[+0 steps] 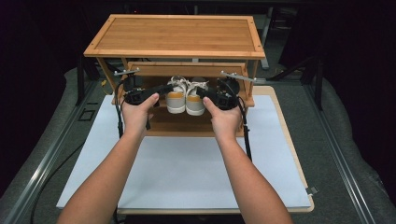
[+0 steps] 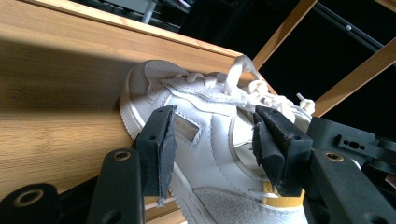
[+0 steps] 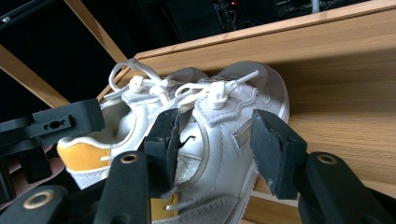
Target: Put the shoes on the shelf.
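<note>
1. Both grippers meet at a pair of shoes in the high view: the left gripper [image 1: 161, 89] comes in against the left shoe [image 1: 176, 96], the right gripper [image 1: 201, 92] against the right shoe [image 1: 195, 96]. The pair sits heels toward the person on the lower shelf [image 1: 187, 122] of a wooden rack [image 1: 177, 35], which stands on a white mat [image 1: 187, 168]. Each hand [image 1: 136, 114] grips its tool from behind.
2. Left gripper view: the jaws stand apart, their pads [image 2: 161, 147] spanning the side of the white shoe [image 2: 215, 140] without clearly pinching it. The shoe lies between and just beyond them on the shelf board [image 2: 56, 126].
3. Right gripper view: the jaws are likewise spread, the nearer shoe [image 3: 224, 140] between them; the other shoe [image 3: 112, 140], with its yellow heel, lies beside it.
</note>
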